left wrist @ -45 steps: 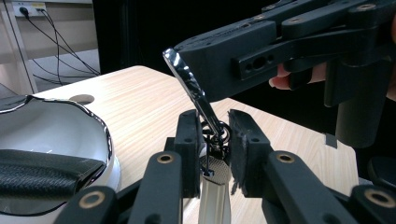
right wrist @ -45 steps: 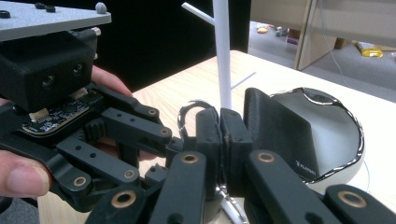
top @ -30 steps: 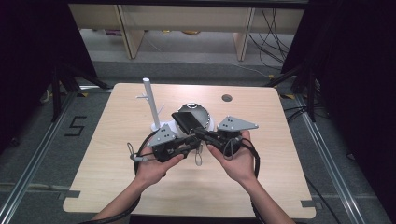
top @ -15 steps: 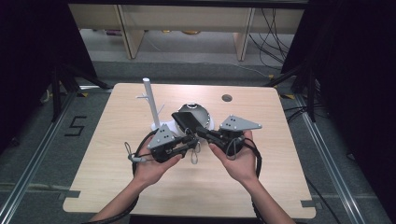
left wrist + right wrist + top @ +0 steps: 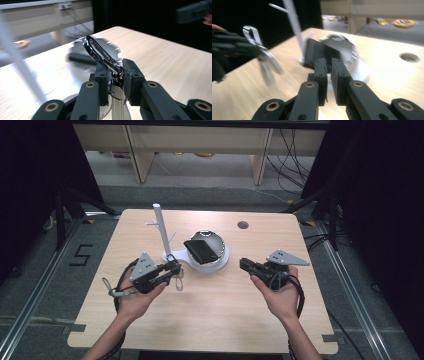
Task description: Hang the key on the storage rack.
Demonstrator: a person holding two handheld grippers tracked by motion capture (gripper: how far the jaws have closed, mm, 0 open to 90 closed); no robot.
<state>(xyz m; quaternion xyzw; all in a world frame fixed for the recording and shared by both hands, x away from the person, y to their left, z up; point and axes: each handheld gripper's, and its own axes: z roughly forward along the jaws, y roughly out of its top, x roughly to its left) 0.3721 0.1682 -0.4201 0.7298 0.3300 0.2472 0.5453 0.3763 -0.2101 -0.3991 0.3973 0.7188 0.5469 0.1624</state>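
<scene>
Chrome carabiner clip (image 5: 101,53) with a key hanging below is pinched at its base in the left tongs (image 5: 172,269), lifted off the tabletop (image 5: 210,320), likely for hooking on the white peg stand (image 5: 161,227) just beyond. Centre: bowl (image 5: 217,247) holding a black wallet (image 5: 200,250). Right tongs (image 5: 245,265), jaws just parted slightly, nothing between them.

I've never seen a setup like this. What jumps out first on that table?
The shiny metal carabiner pinched in the left tongs, with keys dangling below it, at the table's left of centre. Behind it stands a white stand with a round mirrored dish holding a black wallet. The right tongs sit apart at the right, with nothing between them.
</scene>
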